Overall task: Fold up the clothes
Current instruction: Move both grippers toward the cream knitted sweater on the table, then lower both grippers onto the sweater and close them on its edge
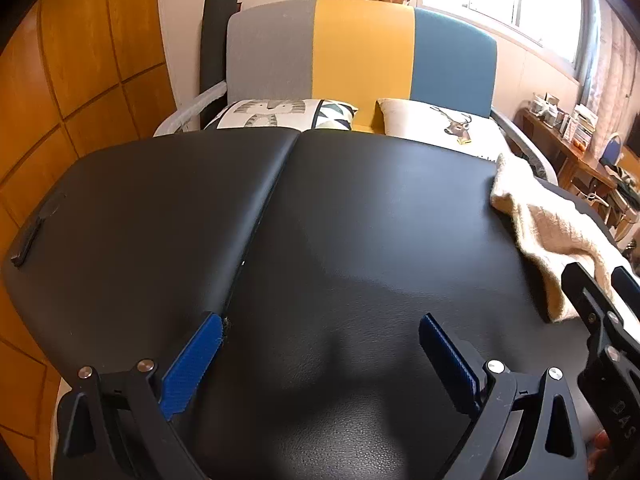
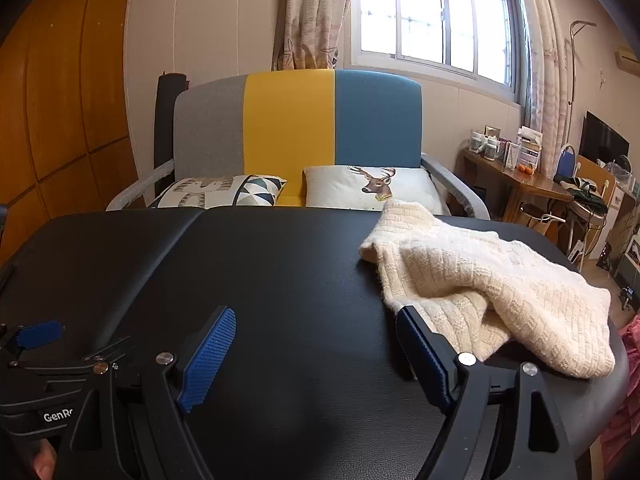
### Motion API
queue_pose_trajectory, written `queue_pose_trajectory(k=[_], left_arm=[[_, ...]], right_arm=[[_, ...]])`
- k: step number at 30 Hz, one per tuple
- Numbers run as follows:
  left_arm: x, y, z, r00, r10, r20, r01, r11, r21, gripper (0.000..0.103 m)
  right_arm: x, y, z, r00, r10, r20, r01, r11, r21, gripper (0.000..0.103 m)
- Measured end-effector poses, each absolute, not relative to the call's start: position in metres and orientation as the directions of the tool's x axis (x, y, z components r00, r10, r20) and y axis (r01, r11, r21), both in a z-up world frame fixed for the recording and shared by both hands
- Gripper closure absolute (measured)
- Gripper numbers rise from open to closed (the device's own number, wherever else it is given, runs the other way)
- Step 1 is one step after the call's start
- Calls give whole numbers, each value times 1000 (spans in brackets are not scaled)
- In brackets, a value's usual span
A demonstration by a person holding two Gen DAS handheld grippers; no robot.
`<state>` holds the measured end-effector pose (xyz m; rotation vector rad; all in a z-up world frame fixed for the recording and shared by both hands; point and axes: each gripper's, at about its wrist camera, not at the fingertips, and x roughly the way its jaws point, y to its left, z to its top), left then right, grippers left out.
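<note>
Both claws, left gripper [image 1: 320, 354] and right gripper [image 2: 316, 346], spread wide over the black bench [image 2: 260, 264] (nothing pinched); cream sweater [image 2: 492, 284] crumpled at its right edge.

Item: cream knitted sweater [image 2: 492, 288], ribbed and chunky in texture, one piece. State: unfolded, loosely bunched, with rumpled overlapping layers and a narrower rounded part reaching toward the upper centre of the right wrist view. Pose: lying flat in a heap. Location: on the black padded table [image 2: 280, 280], right half of the right wrist view, running from mid-frame to the lower right edge; in the left wrist view it lies along the right edge, mid-height.
</note>
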<state>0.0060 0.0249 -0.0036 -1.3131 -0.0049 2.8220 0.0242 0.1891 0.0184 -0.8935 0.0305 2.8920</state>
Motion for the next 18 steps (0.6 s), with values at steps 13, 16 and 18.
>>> queue_pose_trajectory(k=[13,16,18], left_arm=[[0,66,6,-655,46,-754,-93,-996,19,3],[-5,91,7,-649,80,-757,-144,-989,20,3],[-8,108,7,-639,104,-762,-182,-983,19,3]], right_arm=[[33,232,28,-815,153,-559,-191,-981,10,18],[39,256,30,-810,178,-558,-226,-974,18,18],[41,268,31,-805,193,-561,-248,-968,24,18]])
